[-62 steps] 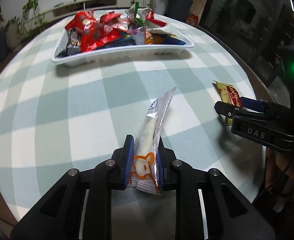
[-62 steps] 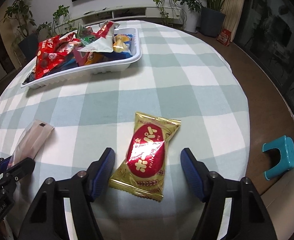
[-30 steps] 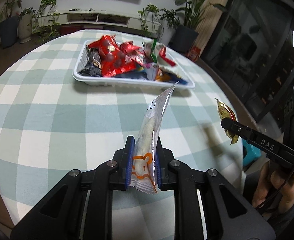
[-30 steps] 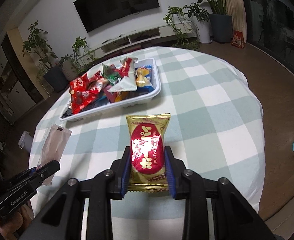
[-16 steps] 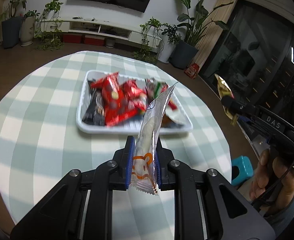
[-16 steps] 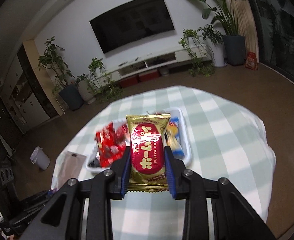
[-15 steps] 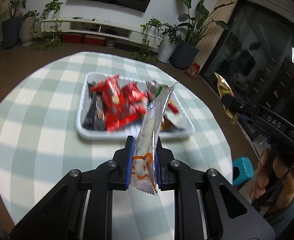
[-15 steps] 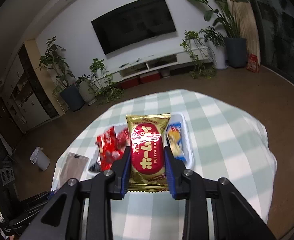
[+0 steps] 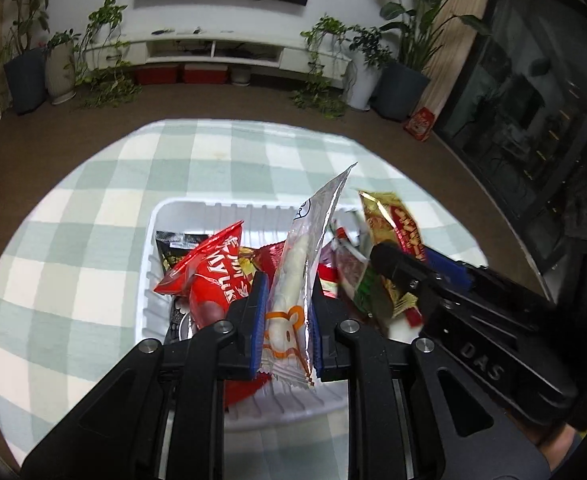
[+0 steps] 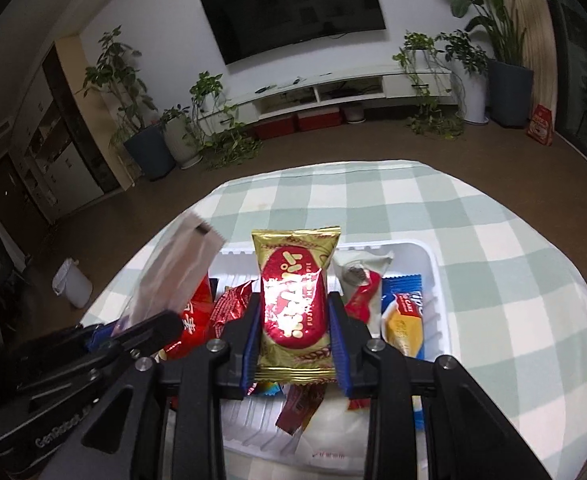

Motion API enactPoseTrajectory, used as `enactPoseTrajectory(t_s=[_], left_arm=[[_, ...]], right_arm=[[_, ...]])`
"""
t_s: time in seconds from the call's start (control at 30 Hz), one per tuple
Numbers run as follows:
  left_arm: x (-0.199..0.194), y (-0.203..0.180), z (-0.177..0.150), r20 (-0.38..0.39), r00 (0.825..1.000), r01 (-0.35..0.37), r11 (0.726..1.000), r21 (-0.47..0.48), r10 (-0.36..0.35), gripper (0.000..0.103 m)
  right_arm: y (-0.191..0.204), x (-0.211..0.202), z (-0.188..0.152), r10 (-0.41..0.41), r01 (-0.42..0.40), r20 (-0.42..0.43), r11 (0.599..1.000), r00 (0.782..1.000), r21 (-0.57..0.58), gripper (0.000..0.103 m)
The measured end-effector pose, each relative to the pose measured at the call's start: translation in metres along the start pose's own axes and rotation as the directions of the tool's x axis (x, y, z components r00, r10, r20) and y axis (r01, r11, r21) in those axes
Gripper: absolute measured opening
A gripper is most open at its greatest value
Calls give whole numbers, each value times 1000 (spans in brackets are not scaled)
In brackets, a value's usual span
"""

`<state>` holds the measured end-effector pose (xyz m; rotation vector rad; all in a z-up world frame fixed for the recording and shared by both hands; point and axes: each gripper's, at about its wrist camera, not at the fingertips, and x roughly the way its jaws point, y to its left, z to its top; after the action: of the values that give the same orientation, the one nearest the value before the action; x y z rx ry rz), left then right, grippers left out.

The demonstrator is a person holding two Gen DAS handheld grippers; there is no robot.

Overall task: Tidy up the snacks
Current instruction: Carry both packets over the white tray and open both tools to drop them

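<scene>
Left hand-held gripper [image 9: 286, 322]: we are holding it tilted downward over the near part of the white tray [image 9: 149, 236], its blue pads pressed tight on the lower end of a clear-wrapped white snack [image 9: 299, 268].
Clear-wrapped white snack: it is standing upright between the pads, its top corner leaning to the far right, above the packets in the tray.
Right hand-held gripper [image 10: 293, 340]: we are pointing it downward over the tray too, jaws partly closed and clamping the sides of a gold and red packet [image 10: 293, 300].
Gold and red packet: it is standing upright in the grip, label facing us, in the air above the tray's middle.
Relation of the two: we are keeping them side by side; in the left wrist view the right one is reaching in from the right with its packet just beside the clear wrapper, not clearly touching.
White tray: it is sitting on the bench [image 9: 73, 280] under a green and white checked cloth.
Tray contents: a red bag [image 9: 209, 272] is lying at the left, a blue and orange packet [image 10: 403, 316] at the right, with others heaped between.
Person: we are seeing only a bit of a hand at the lower right edge of the left wrist view.
</scene>
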<state>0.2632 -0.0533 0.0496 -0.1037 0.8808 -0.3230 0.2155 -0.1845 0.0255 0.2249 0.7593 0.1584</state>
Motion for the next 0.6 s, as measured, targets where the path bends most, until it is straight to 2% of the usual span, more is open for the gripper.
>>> enactPoseTrajectory(t_s=[0.27,0.6], left_arm=[[42,-11,-3,-35,997,-63,997,45,65,16],[65,0,-5,-69,996,-54,999,4,54,17]], right_arm=[[-18,30,-1,-15,16,-54,1000,998,25,33],[-27,45,-9,-18,22,-83,999,996,45,34]])
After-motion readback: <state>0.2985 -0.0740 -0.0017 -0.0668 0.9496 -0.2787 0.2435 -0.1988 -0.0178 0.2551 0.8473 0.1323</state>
